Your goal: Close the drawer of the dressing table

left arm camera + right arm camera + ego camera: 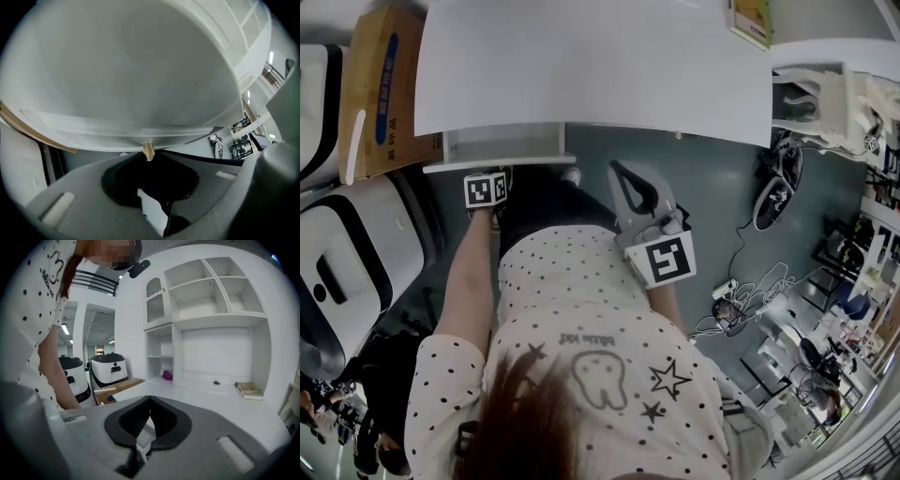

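grey matte plastic forms both grippers. the right gripper (149, 401) sits close by the person's dotted shirt, jaws pressed together on nothing, aimed out over the table and taking no part in the job. the left gripper (148, 159) is by far the nearer to the work. its tips are nipped onto a small brass knob (148, 151), a smooth round peg standing out from the drawer's front. the drawer (502, 148) stands pulled out, a shallow white box jutting from under the table's near edge toward the person, at the left of the head view. its long axis runs side to side, along that edge. so the drawer lies straight ahead of the left gripper, and its way home is away from the person, square to its front. a skewed shove would likely bind it, i judge. the panels look like smooth painted board, hard and slippery. beyond, the table (600, 66) top is a broad white slab, with open white shelves (211, 287) at its back and a cardboard box (380, 84) off to the left.
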`<state>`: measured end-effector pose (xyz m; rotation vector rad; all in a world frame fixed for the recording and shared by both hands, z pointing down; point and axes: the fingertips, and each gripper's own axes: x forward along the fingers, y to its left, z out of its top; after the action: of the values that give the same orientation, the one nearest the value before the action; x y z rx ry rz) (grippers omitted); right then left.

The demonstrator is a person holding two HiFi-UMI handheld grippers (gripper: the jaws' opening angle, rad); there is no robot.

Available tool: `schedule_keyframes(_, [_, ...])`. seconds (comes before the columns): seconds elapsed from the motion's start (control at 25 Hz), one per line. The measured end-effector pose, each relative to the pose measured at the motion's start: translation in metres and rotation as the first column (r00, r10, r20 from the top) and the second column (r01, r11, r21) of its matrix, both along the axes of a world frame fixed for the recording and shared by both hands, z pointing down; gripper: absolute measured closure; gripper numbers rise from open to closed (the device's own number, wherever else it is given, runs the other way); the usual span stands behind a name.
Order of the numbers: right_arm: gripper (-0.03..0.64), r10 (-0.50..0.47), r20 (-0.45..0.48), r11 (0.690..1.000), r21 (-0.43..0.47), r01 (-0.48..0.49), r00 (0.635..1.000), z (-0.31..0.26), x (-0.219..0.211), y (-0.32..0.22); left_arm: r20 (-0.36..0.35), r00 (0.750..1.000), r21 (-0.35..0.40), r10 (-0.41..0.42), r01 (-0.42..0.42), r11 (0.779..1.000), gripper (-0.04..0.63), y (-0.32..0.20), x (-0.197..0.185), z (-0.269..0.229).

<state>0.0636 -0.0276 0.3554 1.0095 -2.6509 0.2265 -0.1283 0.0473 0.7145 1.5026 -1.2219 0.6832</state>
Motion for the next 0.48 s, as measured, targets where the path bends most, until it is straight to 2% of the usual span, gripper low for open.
schedule_keyframes(0.16, [0.618,-0.004,0.001,1.000,-0.018,0.004,1.000,0.002,0.004,0.003,0.029,1.000,0.004,0.001,-0.001,1.000,0.511,-0.004,-0.002,-0.001])
schedule_keyframes(0.48, [0.618,0.006,-0.019,1.000,-0.007,-0.006,1.000,-0.004,-0.014,-0.009,0.015,1.000,0.003,0.024,-0.024,1.000,0.511,-0.002,0.002,-0.003])
